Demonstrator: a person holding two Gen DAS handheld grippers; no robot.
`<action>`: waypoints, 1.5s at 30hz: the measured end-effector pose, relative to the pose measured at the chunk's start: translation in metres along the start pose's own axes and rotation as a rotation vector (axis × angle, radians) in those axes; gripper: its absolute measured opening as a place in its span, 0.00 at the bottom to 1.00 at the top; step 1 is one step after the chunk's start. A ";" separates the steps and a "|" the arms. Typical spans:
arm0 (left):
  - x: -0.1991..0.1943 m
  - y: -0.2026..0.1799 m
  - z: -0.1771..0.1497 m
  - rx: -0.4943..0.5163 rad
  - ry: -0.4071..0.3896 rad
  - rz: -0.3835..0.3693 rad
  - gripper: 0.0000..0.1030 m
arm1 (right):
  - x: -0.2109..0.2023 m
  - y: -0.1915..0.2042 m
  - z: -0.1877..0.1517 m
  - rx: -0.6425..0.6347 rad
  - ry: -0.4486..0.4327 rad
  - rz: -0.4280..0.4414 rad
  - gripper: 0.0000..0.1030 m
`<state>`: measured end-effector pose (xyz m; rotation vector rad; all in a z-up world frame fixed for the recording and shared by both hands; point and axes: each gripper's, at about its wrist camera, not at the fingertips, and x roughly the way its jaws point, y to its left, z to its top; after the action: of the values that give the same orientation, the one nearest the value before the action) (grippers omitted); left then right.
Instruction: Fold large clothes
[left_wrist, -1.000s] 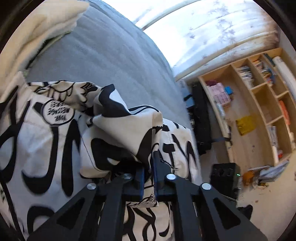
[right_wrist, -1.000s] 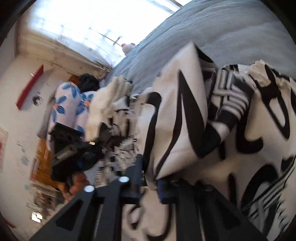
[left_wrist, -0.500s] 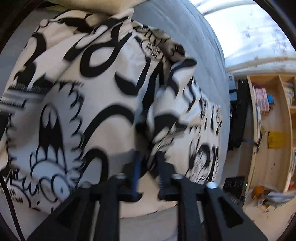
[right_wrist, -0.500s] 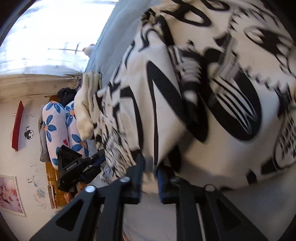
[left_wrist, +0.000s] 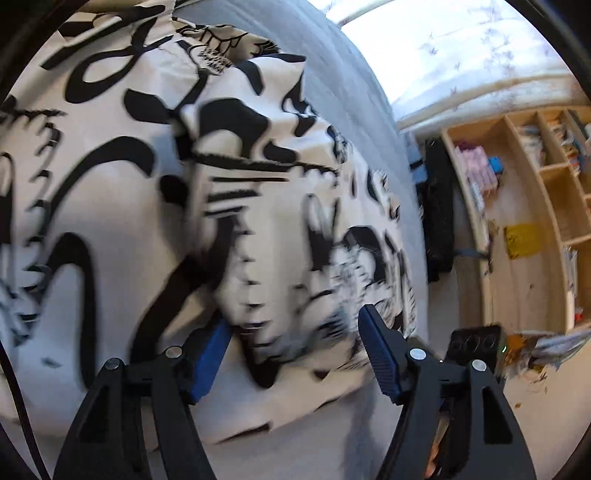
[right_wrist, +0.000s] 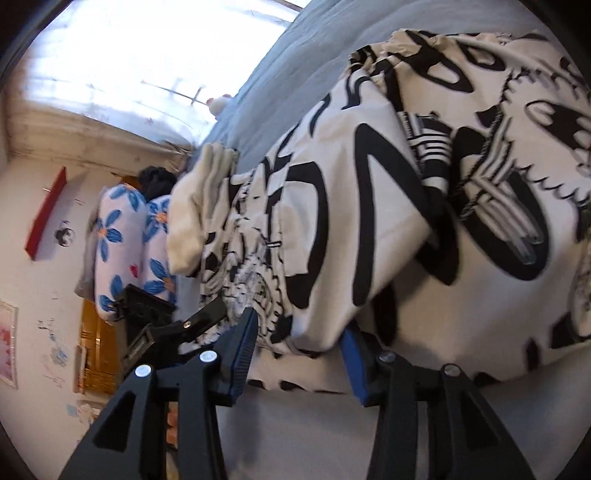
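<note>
A large white garment with bold black graffiti print (left_wrist: 155, 206) lies folded over itself on the grey bed (left_wrist: 332, 92). My left gripper (left_wrist: 295, 343) is open, its blue pads spread on either side of the garment's near folded edge. In the right wrist view the same garment (right_wrist: 424, 206) lies on the bed (right_wrist: 295, 66). My right gripper (right_wrist: 299, 343) is open too, its jaws straddling a folded corner of the cloth without pinching it.
A wooden bookshelf (left_wrist: 535, 221) and a black box (left_wrist: 476, 347) stand on the floor beside the bed. A cream folded cloth (right_wrist: 199, 206), flowered pillows (right_wrist: 122, 251) and a black device (right_wrist: 147, 317) lie at the bed's far end. A bright curtained window (right_wrist: 129, 62) is behind.
Both grippers were shut on the garment's edge and carried it over the rest of the cloth. Now both have opened and let the fold drop onto the bed.
</note>
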<state>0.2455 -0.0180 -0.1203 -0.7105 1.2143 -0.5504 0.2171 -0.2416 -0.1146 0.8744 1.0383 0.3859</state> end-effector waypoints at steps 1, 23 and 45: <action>0.002 0.000 -0.003 -0.003 -0.018 -0.015 0.64 | 0.003 0.000 -0.001 0.008 0.001 0.019 0.36; -0.020 -0.078 -0.069 0.262 -0.100 0.462 0.49 | -0.023 0.044 -0.029 -0.352 -0.023 -0.505 0.28; -0.006 -0.036 -0.011 0.212 -0.128 0.544 0.23 | 0.001 0.014 0.000 -0.322 -0.099 -0.561 0.28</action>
<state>0.2333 -0.0399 -0.0912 -0.2126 1.1476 -0.1719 0.2191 -0.2323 -0.1048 0.2879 1.0453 0.0294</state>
